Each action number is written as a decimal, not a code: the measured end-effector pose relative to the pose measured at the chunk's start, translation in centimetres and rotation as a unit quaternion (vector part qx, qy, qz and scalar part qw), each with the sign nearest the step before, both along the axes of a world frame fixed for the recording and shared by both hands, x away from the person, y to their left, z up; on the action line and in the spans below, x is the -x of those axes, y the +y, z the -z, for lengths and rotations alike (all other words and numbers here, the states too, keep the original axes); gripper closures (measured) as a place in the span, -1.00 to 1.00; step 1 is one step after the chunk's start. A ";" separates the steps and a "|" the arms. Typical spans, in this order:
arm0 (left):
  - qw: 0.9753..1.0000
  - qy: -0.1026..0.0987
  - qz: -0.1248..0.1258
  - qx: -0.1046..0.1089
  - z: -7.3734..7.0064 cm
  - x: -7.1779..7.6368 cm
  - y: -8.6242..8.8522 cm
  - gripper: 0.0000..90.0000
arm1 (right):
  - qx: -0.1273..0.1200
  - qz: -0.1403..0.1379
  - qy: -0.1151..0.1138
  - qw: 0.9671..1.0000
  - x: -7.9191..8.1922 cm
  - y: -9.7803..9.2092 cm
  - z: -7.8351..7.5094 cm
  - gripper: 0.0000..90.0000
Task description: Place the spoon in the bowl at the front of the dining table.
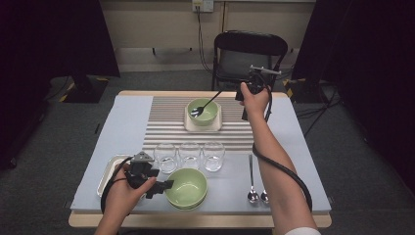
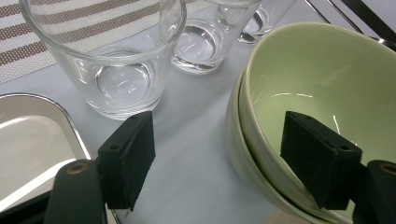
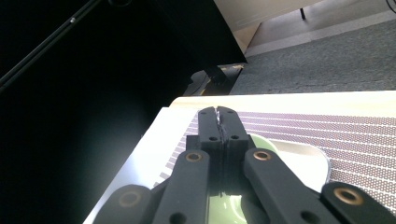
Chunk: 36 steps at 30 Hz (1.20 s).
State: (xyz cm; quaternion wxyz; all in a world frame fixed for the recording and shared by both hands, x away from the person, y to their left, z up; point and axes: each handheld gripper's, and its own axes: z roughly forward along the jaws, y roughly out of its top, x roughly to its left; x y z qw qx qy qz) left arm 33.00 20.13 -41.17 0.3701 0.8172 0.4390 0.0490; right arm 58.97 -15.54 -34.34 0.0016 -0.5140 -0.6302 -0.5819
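Your right gripper [image 1: 244,93] is clamped on the spoon [image 1: 205,104], its handle slanting down-left into the far bowl [image 1: 209,116]; your left gripper [image 2: 224,154] gapes wide astride the near bowls' rim [image 2: 247,70].

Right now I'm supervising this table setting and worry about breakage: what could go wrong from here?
1. The right tongs pinch a long dark spoon by its handle end; its head rests in the far pale green ceramic bowl, so it may pivot or slip.
2. The open left tongs straddle the rim of the near stacked green bowls, close to the clear glass tumbler; a sideways swing could knock it.
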 end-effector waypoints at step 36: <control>1.000 0.002 -0.005 -0.001 0.0 0.0 0.2 -0.42 | 0.014 0.031 0.020 0.999 -1.4 -0.2 2.9 1.00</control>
